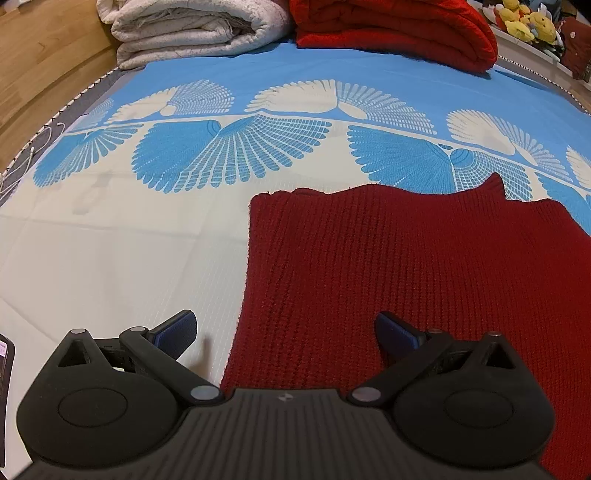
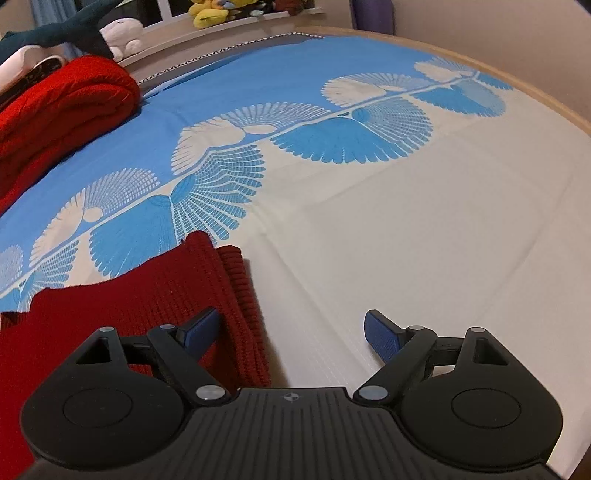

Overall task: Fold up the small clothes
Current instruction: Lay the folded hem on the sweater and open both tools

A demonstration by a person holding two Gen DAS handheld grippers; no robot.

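Note:
A dark red knitted garment [image 1: 406,258] lies flat on the blue and cream patterned bed sheet [image 1: 110,258]. In the left wrist view my left gripper [image 1: 286,321] is open and hovers over the garment's near left edge. One blue pad is over the sheet and the other over the knit. In the right wrist view the same garment [image 2: 129,302] fills the lower left, its ribbed edge running down the middle. My right gripper [image 2: 291,315] is open above that right edge, left pad over the knit and right pad over bare sheet [image 2: 406,240]. Nothing is gripped.
A folded white quilt [image 1: 192,29] and a folded bright red blanket [image 1: 399,29] lie at the head of the bed. Plush toys [image 1: 524,22] sit on a ledge behind. The red blanket [image 2: 62,99] is also at far left in the right wrist view. The wooden bed rim [image 2: 535,92] curves at the right.

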